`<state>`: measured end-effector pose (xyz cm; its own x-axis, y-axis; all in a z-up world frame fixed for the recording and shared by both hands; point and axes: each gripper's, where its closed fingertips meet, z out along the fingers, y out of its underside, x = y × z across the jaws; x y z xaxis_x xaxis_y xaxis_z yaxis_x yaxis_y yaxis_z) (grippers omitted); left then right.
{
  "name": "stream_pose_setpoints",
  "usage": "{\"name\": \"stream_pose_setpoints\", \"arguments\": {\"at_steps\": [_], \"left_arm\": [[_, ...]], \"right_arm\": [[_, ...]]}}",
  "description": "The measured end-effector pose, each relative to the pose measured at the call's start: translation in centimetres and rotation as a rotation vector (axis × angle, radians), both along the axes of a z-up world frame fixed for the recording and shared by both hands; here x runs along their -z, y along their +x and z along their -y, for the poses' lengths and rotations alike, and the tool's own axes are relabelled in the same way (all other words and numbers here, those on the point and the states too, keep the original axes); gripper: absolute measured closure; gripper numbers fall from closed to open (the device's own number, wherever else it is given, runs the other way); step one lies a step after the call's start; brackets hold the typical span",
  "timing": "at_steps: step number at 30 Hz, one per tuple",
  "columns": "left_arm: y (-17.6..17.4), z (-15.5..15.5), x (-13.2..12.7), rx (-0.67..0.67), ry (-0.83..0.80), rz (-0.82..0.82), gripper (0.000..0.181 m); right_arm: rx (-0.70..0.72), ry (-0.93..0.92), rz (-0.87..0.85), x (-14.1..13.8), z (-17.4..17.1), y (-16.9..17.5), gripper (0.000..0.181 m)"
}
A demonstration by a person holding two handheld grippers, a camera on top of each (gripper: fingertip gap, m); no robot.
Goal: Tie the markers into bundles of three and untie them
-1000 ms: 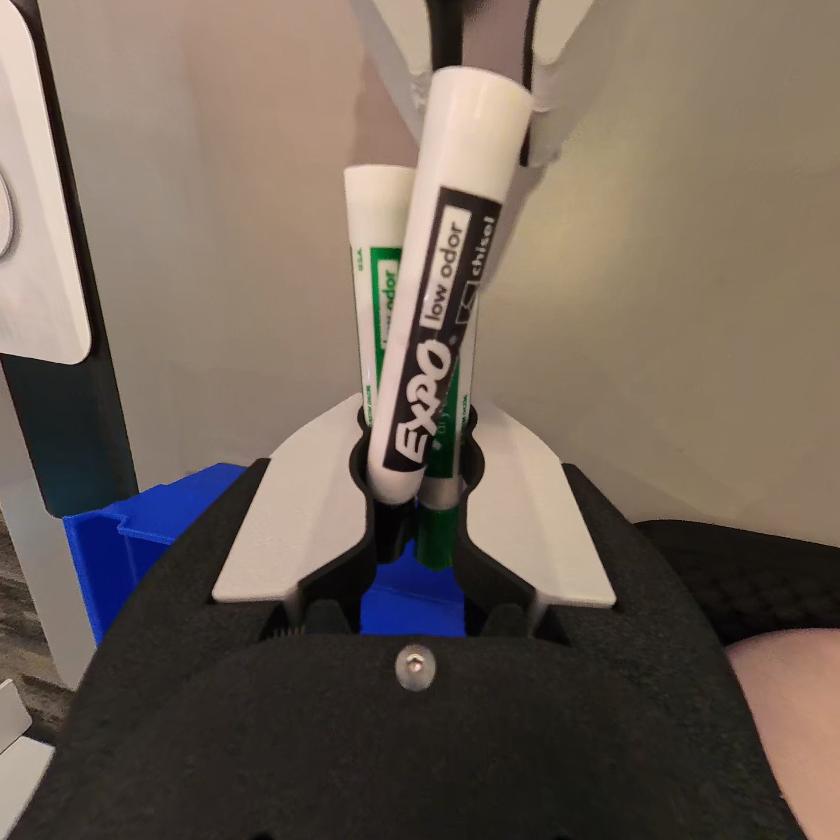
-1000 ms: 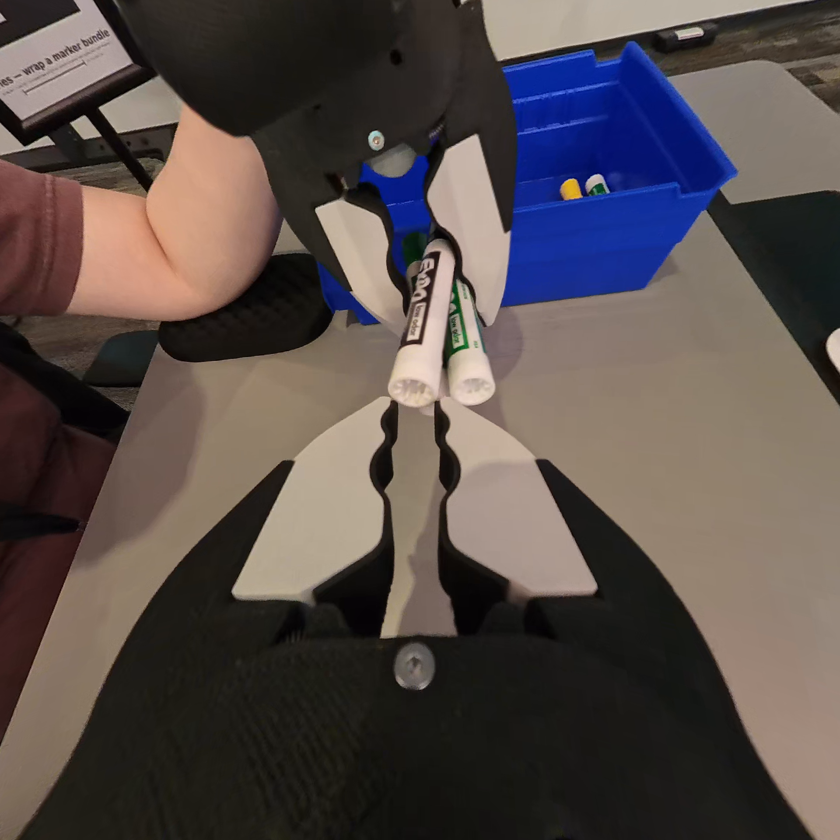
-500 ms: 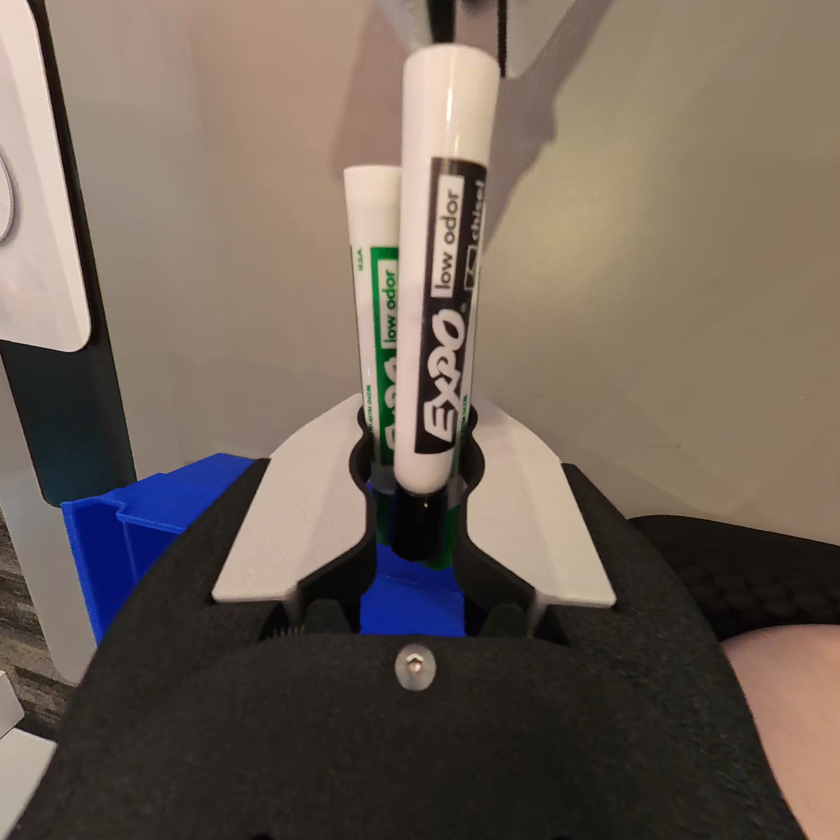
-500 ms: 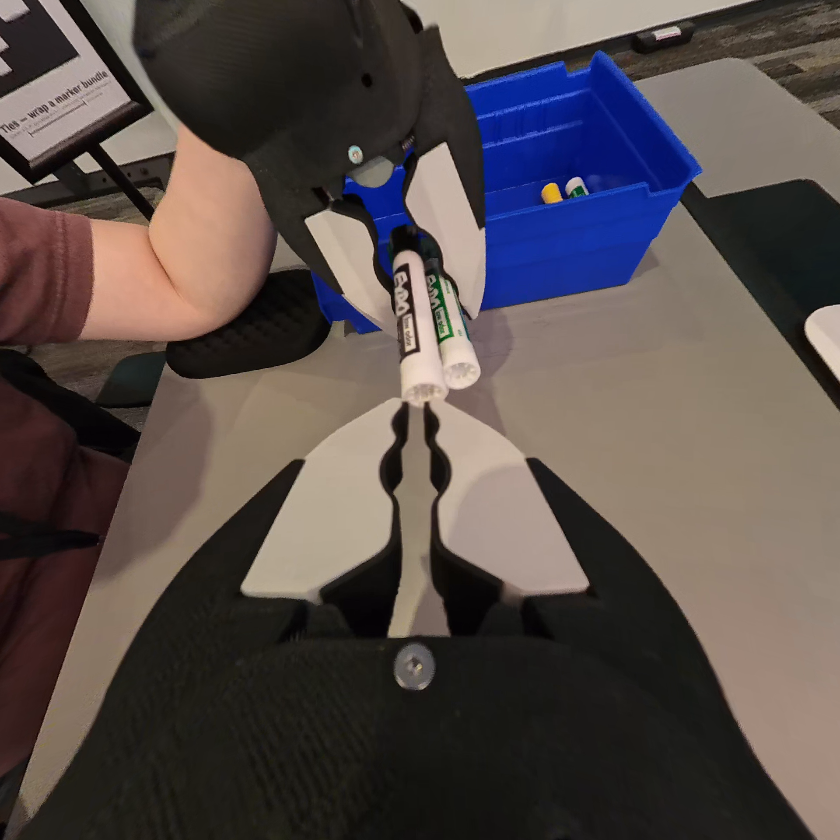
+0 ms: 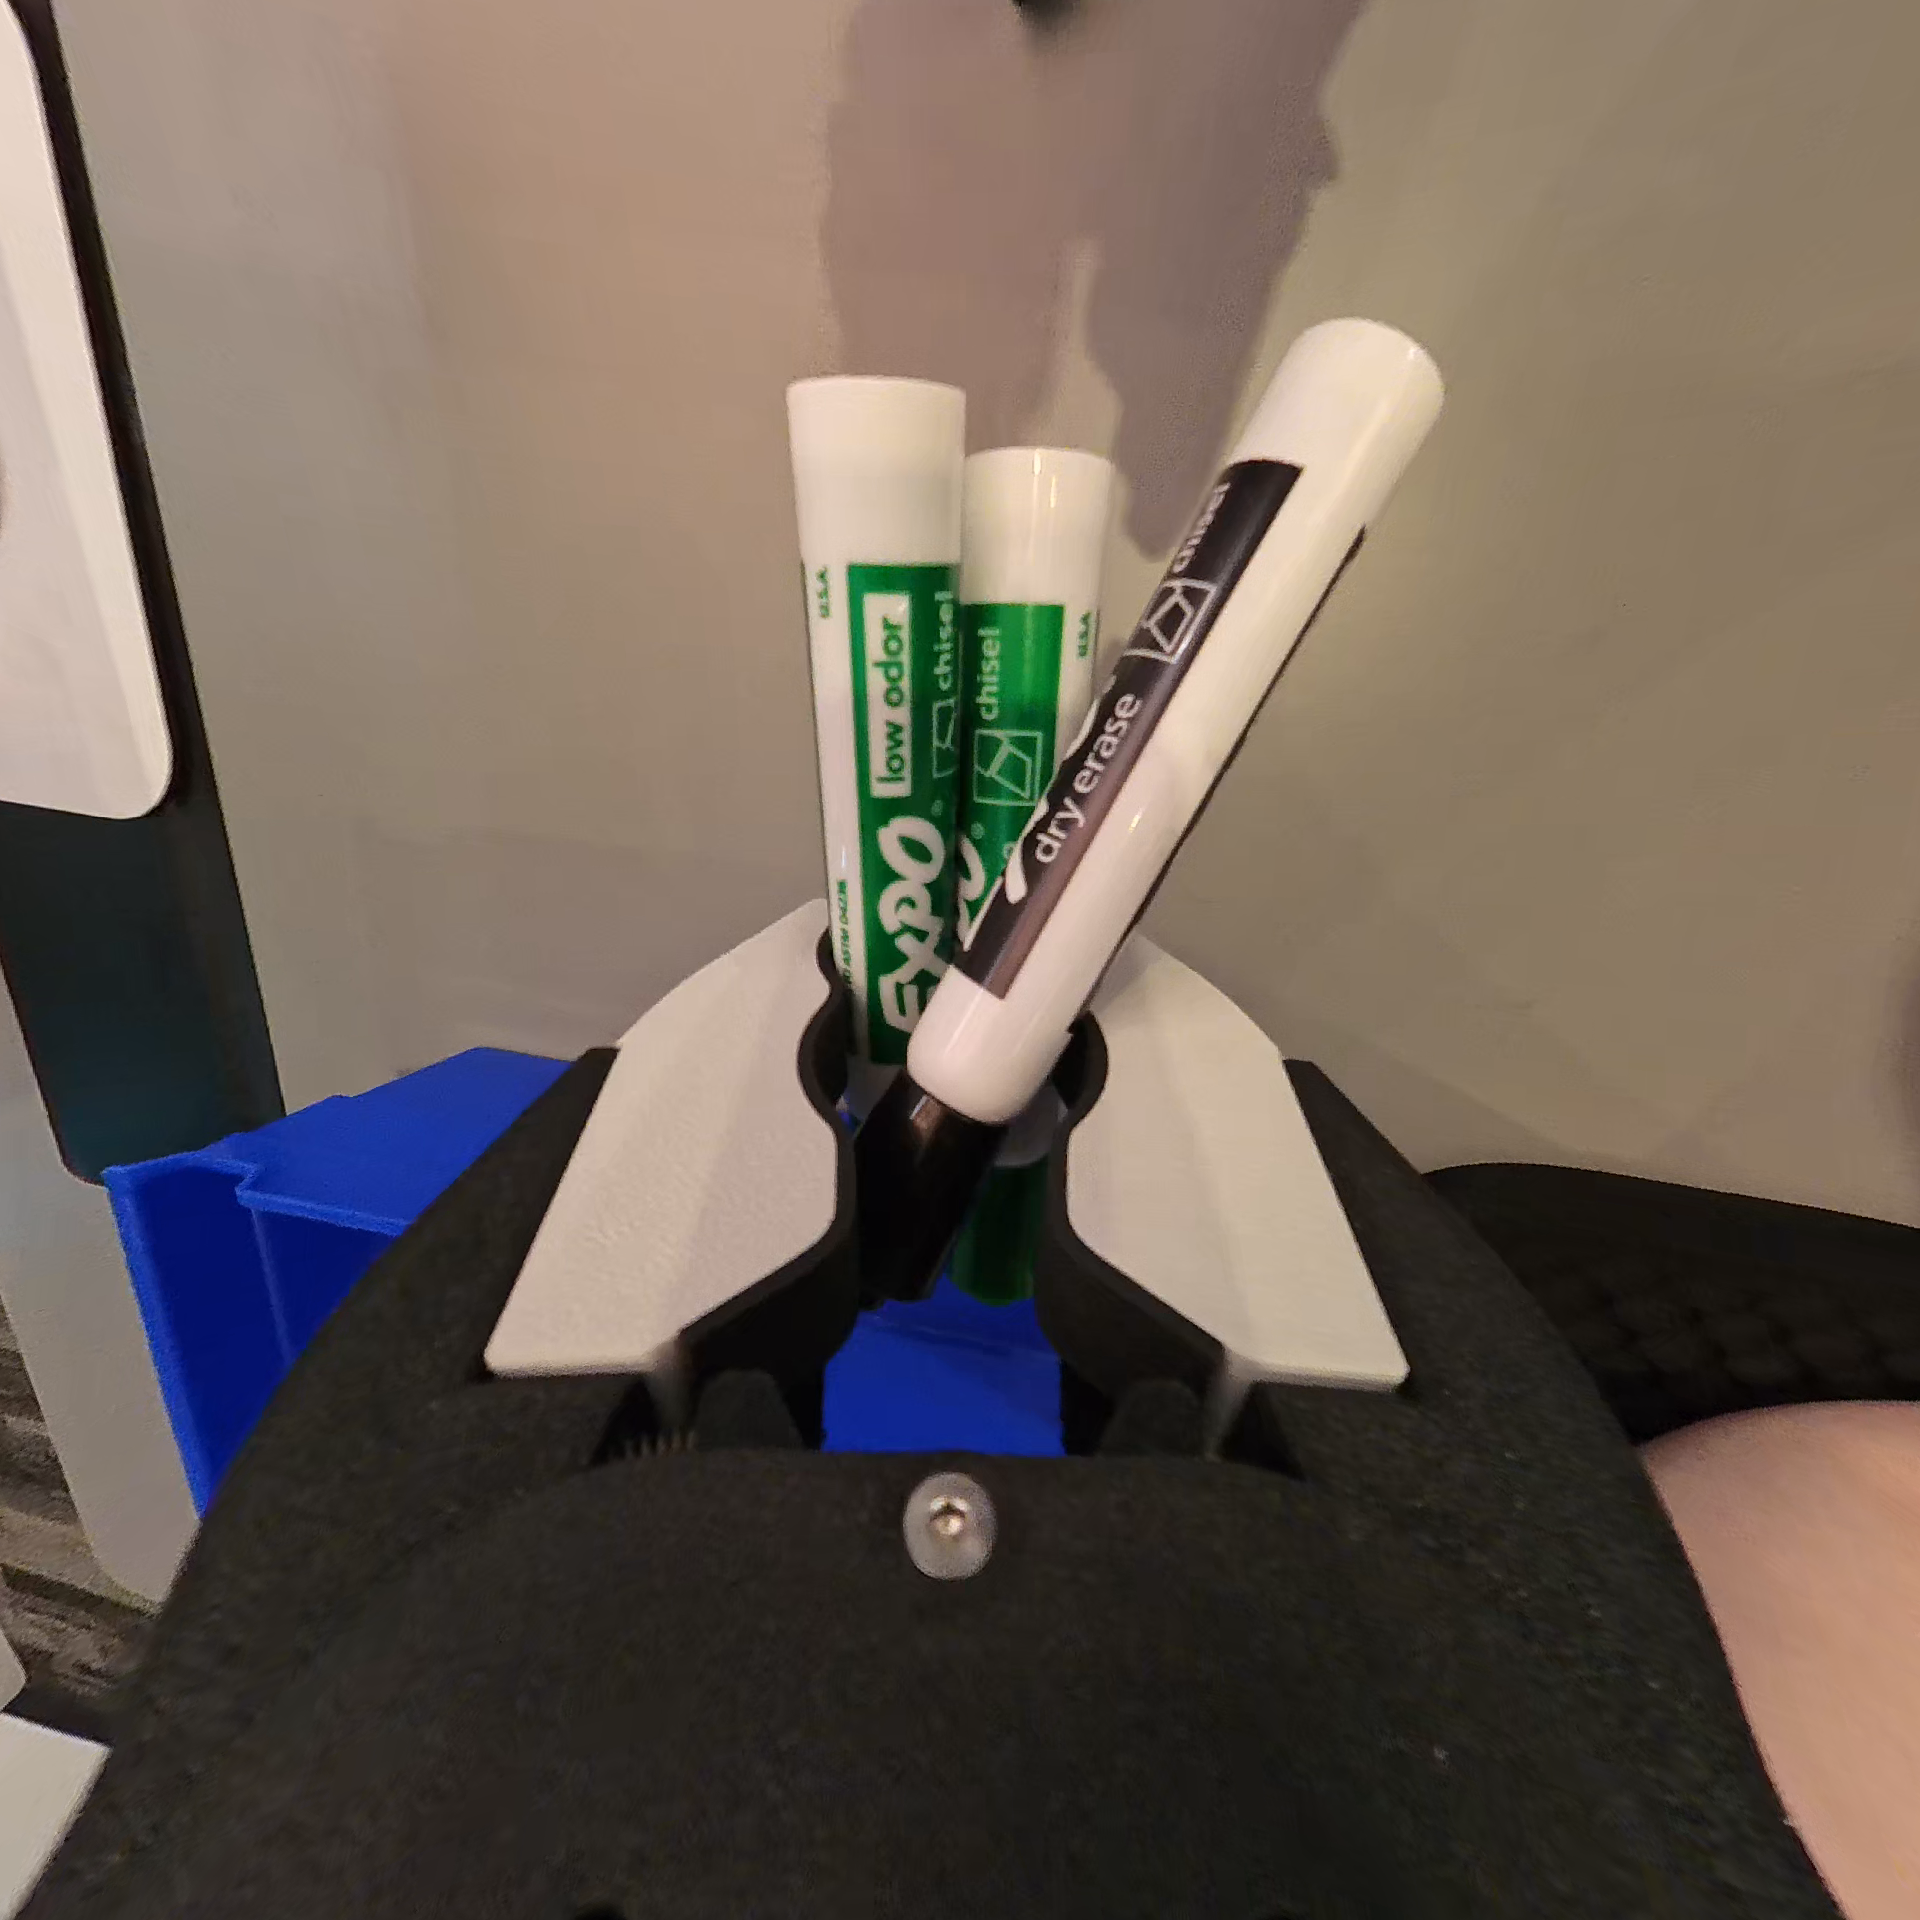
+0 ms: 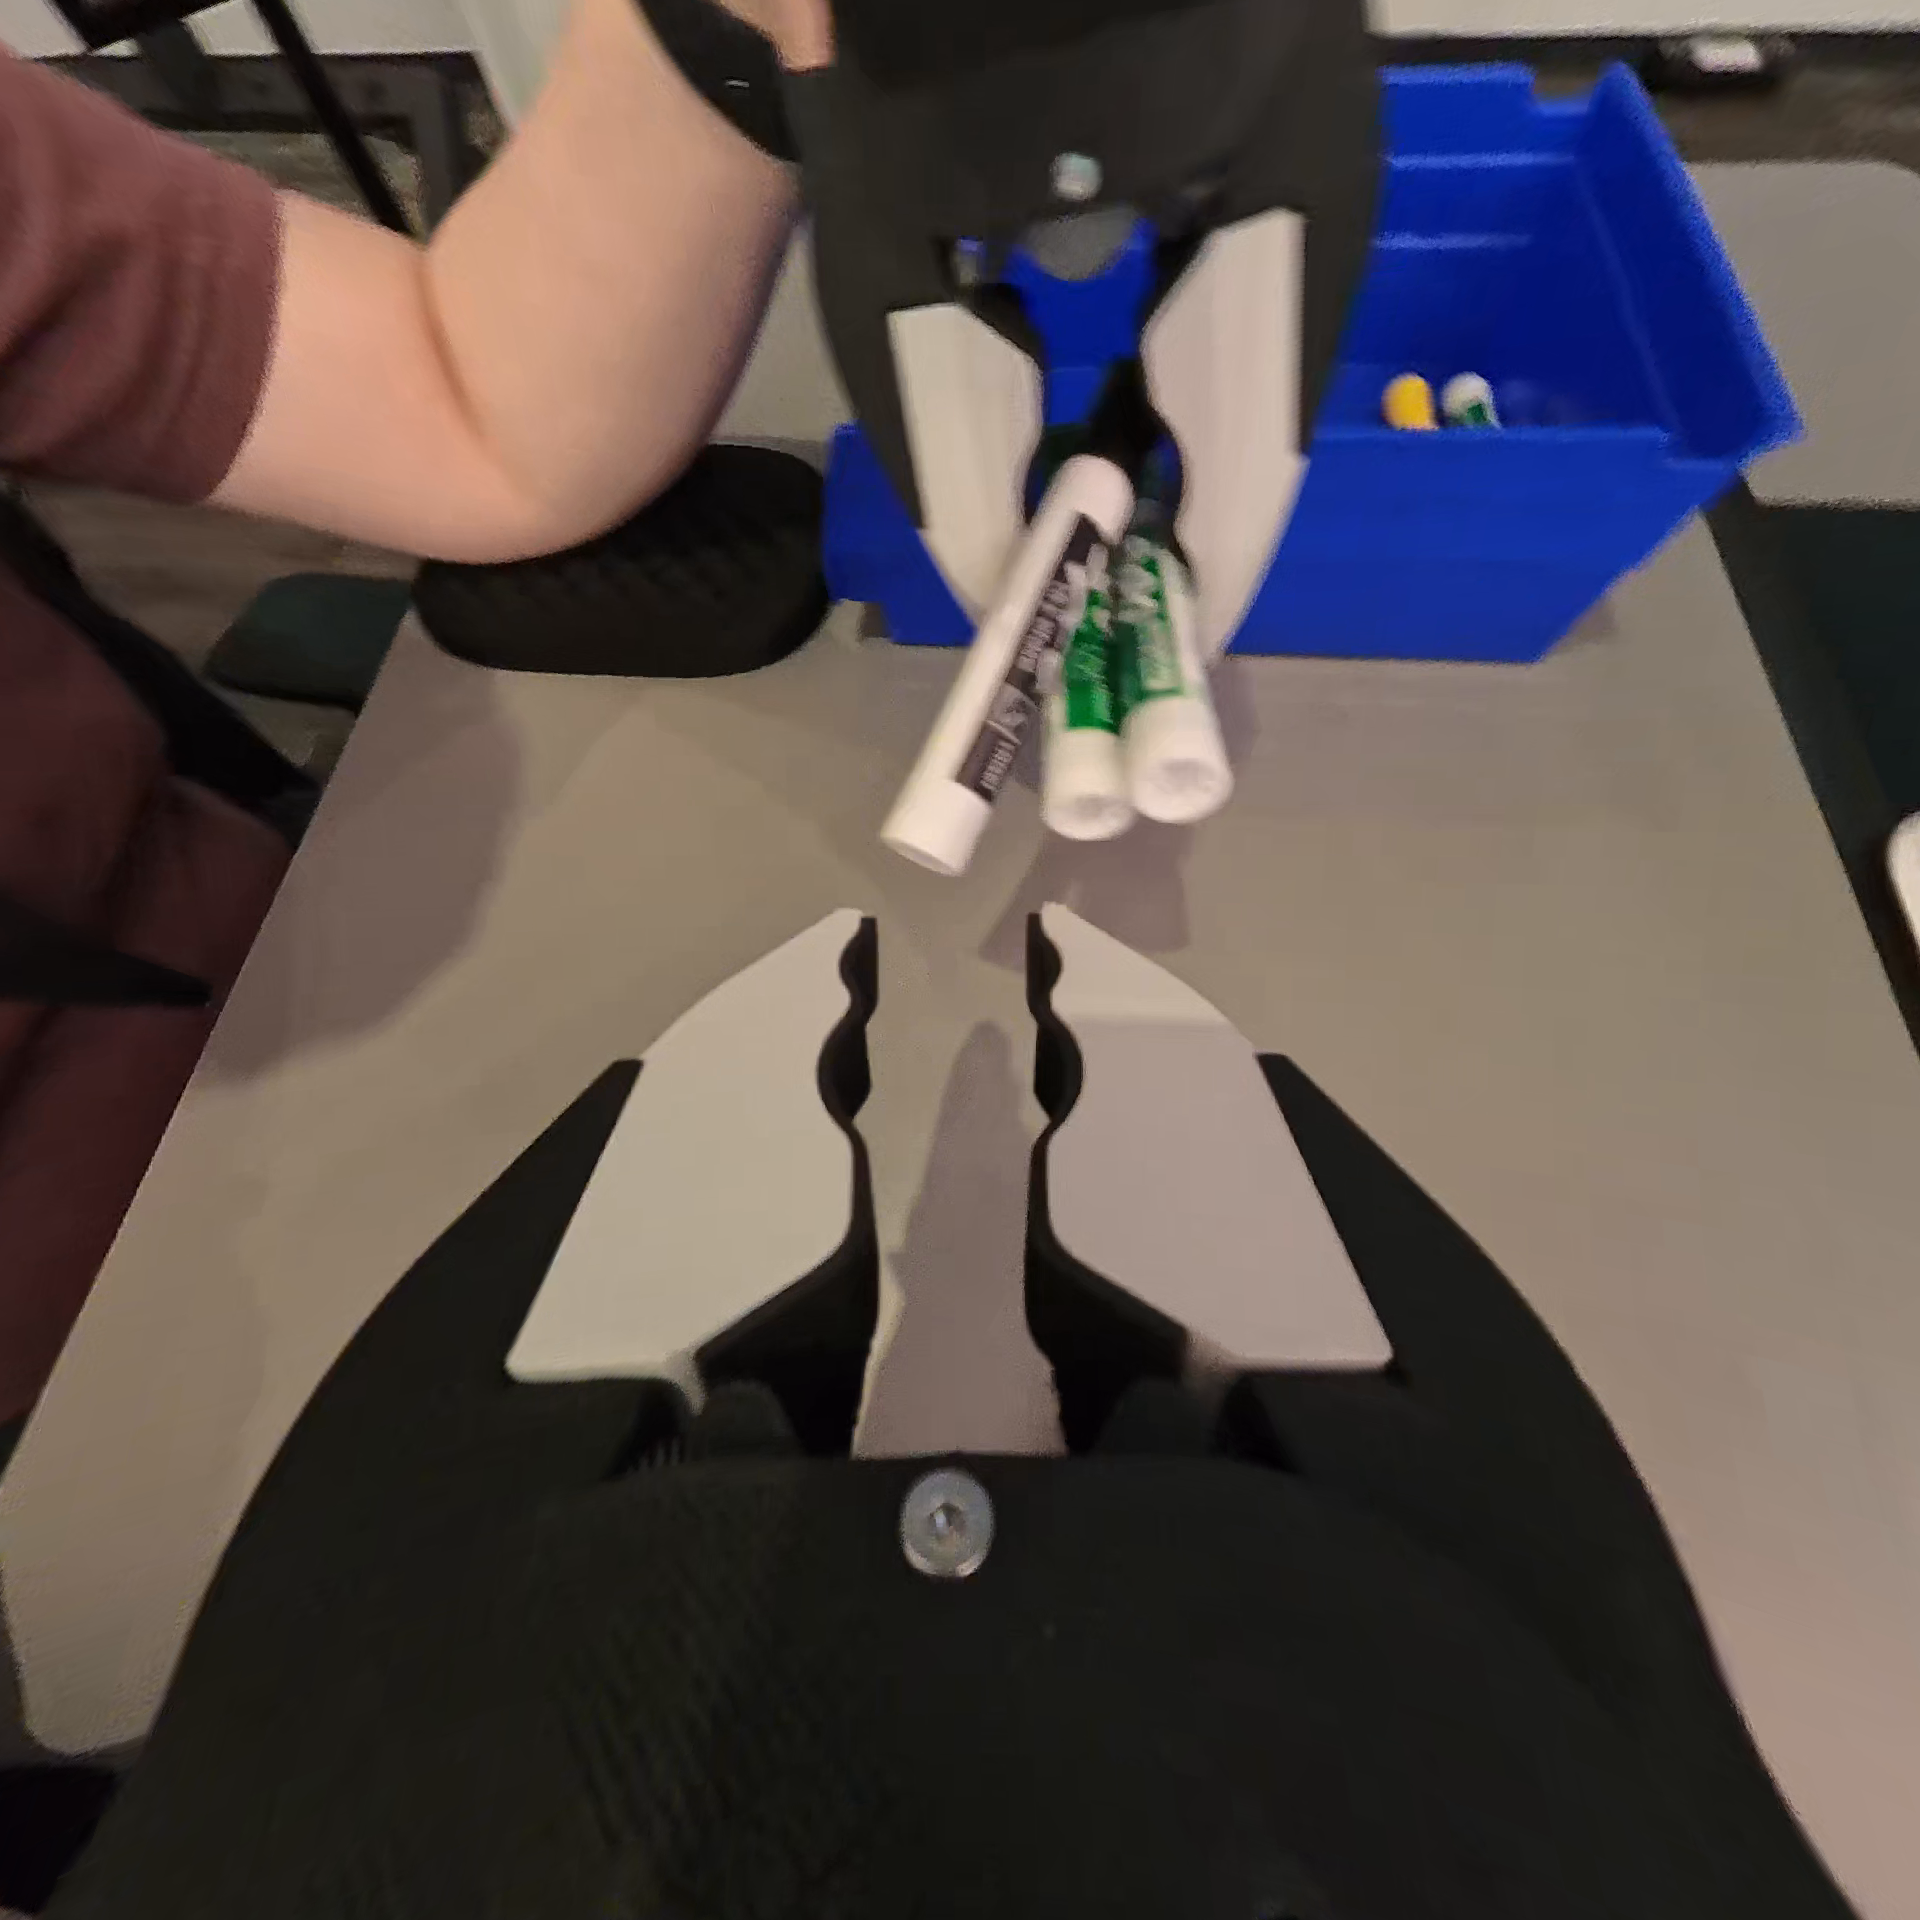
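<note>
My left gripper point(image 5: 966, 997) is shut on three markers by their cap ends, held above the grey table point(image 6: 1455, 935). Two green markers point(image 5: 894, 748) stand side by side. The black marker point(image 5: 1174, 707) leans off to the right, its black cap between the jaws. In the right wrist view the left gripper point(image 6: 1101, 540) points toward me with the black marker point(image 6: 997, 675) splayed left of the two green markers point(image 6: 1122, 675). My right gripper point(image 6: 951, 925) is open and empty, just short of the marker ends.
A blue bin point(image 6: 1507, 540) stands behind the left gripper, with a yellow marker point(image 6: 1408, 400) and a green one point(image 6: 1470, 400) inside. The bin also shows in the left wrist view point(image 5: 260, 1299). A person's forearm point(image 6: 520, 343) rests on a black pad point(image 6: 623, 582) at the table's left edge. My hands' fingertips stand some 11 centimeters from each other.
The black marker has tipped sideways away from the green ones in the left gripper. My right gripper has opened wider and drawn back from the marker ends.
</note>
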<state>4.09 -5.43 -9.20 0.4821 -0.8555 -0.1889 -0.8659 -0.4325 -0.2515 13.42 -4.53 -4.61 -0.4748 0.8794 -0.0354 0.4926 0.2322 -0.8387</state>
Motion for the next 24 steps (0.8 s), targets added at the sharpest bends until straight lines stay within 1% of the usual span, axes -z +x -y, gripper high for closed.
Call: {"name": "stream_pose_setpoints", "arguments": {"at_steps": [1, 2, 4, 7, 10, 13, 15, 17, 20, 22, 24], "left_arm": [[-0.1, 0.0, -0.1, -0.002, 0.003, 0.000, 0.144], [-0.2, 0.0, -0.1, -0.006, 0.005, 0.002, 0.144], [-0.3, 0.0, -0.4, -0.011, 0.011, 0.011, 0.144], [-0.3, 0.1, -0.5, -0.012, 0.014, 0.013, 0.144], [-0.4, 0.2, -0.4, -0.013, 0.008, 0.004, 0.144], [-0.4, 0.2, -0.3, -0.016, 0.002, 0.004, 0.144], [-0.3, 0.2, -0.3, -0.011, 0.000, 0.002, 0.144], [-0.3, 0.2, -0.2, -0.008, -0.004, -0.001, 0.144], [-0.4, 0.3, -0.2, -0.016, -0.006, -0.001, 0.144], [-0.5, 0.3, -0.2, -0.017, -0.007, 0.000, 0.144], [-0.5, 0.3, -0.2, -0.016, -0.006, -0.002, 0.144]], "right_arm": [[-0.043, 0.014, -0.012, 0.1, 0.9, -0.1, 0.154], [-0.072, 0.048, -0.016, 0.4, 1.5, -0.4, 0.159], [-0.034, 0.171, -0.030, 1.2, 1.2, -1.7, 0.160], [-0.005, 0.238, -0.053, 1.8, 0.9, -2.7, 0.156], [-0.006, 0.170, -0.117, 0.4, 1.3, -2.9, 0.160], [0.031, 0.076, -0.148, -0.9, 0.8, -2.8, 0.162], [0.043, 0.027, -0.151, -1.3, 0.6, -2.7, 0.161], [0.040, 0.054, -0.119, -0.7, 0.3, -2.4, 0.160], [-0.008, 0.119, -0.113, 0.1, 0.7, -2.1, 0.152], [-0.004, 0.139, -0.138, 0.0, 0.9, -2.5, 0.146], [0.019, 0.187, -0.142, 0.1, 0.8, -3.0, 0.145]]}}
